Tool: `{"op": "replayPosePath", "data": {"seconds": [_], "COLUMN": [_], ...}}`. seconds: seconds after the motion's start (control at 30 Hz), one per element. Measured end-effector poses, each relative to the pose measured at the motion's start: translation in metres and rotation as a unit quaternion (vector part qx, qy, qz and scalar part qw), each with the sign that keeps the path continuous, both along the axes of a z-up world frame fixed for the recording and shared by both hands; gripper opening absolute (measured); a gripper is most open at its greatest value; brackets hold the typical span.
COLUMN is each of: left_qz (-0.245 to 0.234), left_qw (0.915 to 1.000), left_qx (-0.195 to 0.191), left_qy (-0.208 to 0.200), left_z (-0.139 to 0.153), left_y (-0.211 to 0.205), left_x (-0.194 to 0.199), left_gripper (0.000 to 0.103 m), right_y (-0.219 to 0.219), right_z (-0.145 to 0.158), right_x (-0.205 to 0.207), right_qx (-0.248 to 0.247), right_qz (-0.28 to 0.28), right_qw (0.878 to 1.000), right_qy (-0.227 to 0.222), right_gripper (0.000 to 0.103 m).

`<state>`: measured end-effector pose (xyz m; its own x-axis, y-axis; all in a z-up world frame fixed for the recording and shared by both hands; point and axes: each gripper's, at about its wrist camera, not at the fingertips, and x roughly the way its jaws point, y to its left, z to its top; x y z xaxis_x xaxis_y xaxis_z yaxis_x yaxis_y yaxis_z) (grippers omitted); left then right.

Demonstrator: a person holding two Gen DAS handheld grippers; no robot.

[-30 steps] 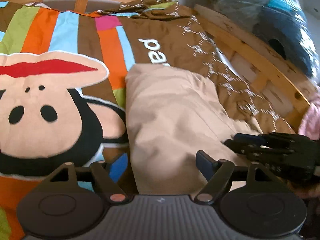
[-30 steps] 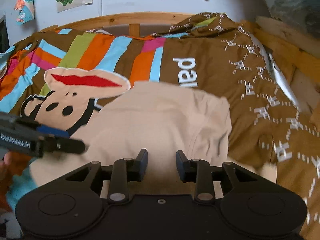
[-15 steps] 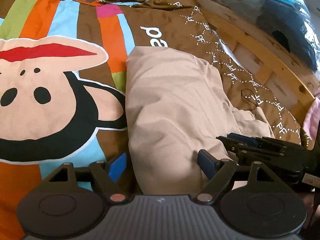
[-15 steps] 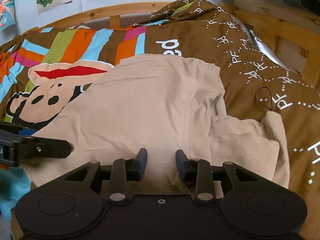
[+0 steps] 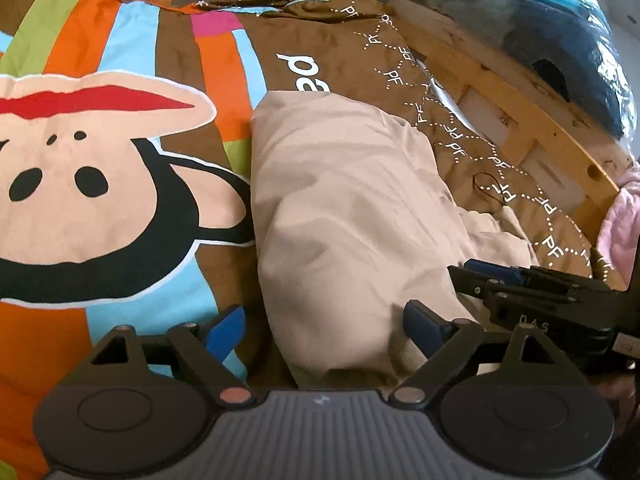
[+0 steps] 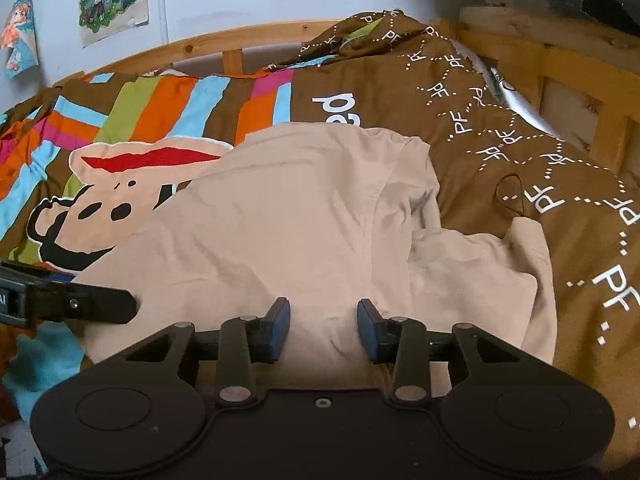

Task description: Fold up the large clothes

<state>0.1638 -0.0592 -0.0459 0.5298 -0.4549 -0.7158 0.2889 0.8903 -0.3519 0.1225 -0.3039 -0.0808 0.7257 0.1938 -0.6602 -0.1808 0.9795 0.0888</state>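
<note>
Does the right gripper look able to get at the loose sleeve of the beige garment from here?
Probably yes: the right gripper is open, nothing lies between it and the sleeve just to its right.

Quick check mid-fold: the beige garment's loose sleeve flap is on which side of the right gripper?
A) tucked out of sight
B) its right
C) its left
B: in the right wrist view the sleeve flap spreads out to the right of the open right gripper.

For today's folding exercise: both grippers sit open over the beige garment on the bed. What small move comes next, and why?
Probably close the right gripper on the beige cotton garment: its near edge lies between the open fingers, and a loose flap remains unfolded to the right.
</note>
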Motion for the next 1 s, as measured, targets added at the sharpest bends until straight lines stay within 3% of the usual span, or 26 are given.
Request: {"op": "replayPosePath", "data": {"seconds": [0.63, 1.0], "left_qz": [0.014, -0.003], "left_qw": [0.9998, 0.9964], "left_qx": [-0.005, -0.083], "left_qy": [0.015, 0.016], "left_z": [-0.002, 0.001], "left_y": [0.005, 0.022], "left_x": [0.005, 0.025], "left_gripper": [0.103, 0.102], "right_y": [0.0, -0.006], "right_z": [0.0, -0.001], "right_x": [0.004, 0.006], "right_qx": [0.008, 0.03], "right_qz": [-0.005, -0.01], "right_qw": [1.0, 0.999], "right_qy": [0.006, 0.004], "right_gripper": [0.038, 0.041]}}
